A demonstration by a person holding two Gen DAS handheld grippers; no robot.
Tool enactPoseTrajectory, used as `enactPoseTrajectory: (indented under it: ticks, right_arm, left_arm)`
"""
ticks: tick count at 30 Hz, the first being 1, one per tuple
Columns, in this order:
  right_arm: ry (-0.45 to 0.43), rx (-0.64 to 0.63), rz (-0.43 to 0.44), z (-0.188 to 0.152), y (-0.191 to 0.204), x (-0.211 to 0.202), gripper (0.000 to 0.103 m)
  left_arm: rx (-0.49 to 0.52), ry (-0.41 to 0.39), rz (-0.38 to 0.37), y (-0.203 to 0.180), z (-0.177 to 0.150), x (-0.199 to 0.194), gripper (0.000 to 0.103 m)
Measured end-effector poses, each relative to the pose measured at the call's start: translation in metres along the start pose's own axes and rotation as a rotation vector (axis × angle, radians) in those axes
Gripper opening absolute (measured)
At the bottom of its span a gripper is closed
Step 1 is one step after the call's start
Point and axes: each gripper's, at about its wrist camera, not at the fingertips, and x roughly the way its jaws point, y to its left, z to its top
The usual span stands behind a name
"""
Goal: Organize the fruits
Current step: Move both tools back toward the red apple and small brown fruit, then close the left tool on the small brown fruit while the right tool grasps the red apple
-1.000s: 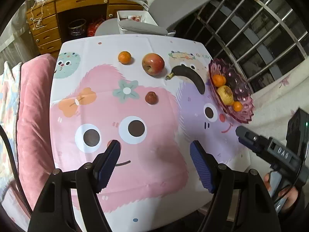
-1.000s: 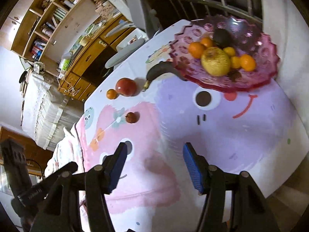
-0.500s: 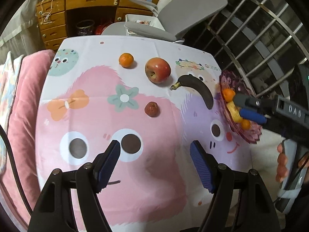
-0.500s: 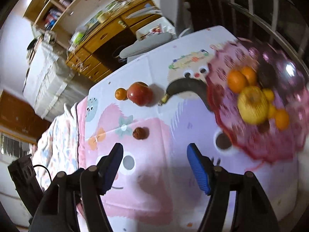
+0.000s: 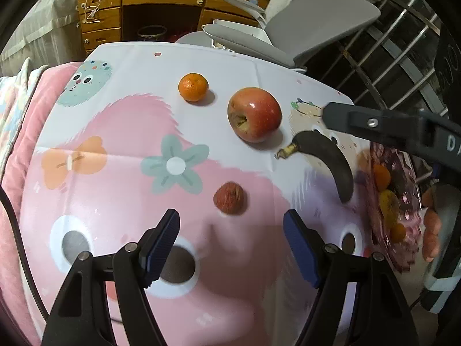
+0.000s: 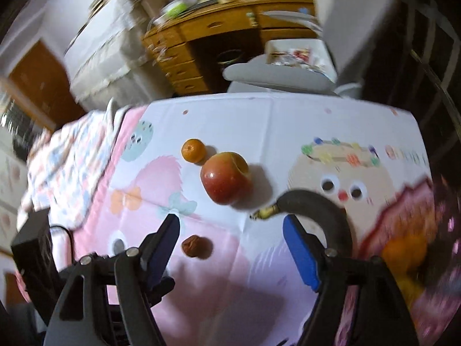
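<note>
1. Fruits are lying mid-table: tangerine (image 5: pixel 193 86), apple (image 5: pixel 254 114), blackened banana (image 5: pixel 328 158), small wrinkled fruit (image 5: pixel 230 198); the bowl (image 5: pixel 403 230) is sitting at the right edge.
2. I'm holding my left gripper (image 5: pixel 232 240) with fingers apart, empty.
3. My right gripper (image 6: pixel 230 245) fingers are opening, empty.

Home study: wooden desk (image 5: pixel 161 8), office chair (image 5: pixel 291 31), cartoon tablecloth (image 5: pixel 121 150).

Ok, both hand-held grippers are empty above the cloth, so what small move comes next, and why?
Probably ease the left hand-held gripper down and forward around the small red fruit. Its jaws stand open and empty, and that fruit lies loose on the cloth just ahead of them, closer than the apple, tangerine or banana.
</note>
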Motion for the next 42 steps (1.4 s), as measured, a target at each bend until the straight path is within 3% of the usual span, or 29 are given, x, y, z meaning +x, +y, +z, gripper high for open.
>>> enactPoseTrajectory:
  ticks: [6, 12, 22, 26, 30, 42]
  right_arm:
    - [0.011, -0.062, 0.018, 0.01, 0.005, 0.032, 0.075]
    - [0.016, -0.066, 0.022, 0.012, 0.007, 0.061, 0.075]
    - [0.024, -0.061, -0.005, 0.009, 0.005, 0.09, 0.075]
    - [0.008, -0.079, -0.011, 0.009, 0.007, 0.095, 0.072]
    - [-0.004, -0.104, -0.032, 0.009, 0.01, 0.098, 0.061]
    - [0.023, -0.099, -0.048, 0.009, 0.007, 0.094, 0.058]
  left_arm:
    - [0.001, 0.011, 0.018, -0.004, 0.009, 0.026, 0.07]
    - [0.014, 0.027, 0.041, -0.006, 0.016, 0.048, 0.06]
    - [0.018, 0.024, 0.033, -0.003, 0.019, 0.067, 0.028]
    - [0.0, 0.019, 0.017, -0.001, 0.021, 0.068, 0.026]
    - [-0.018, 0.022, 0.022, 0.001, 0.018, 0.065, 0.026]
    - [-0.073, 0.0, 0.059, 0.015, 0.014, 0.043, 0.026]
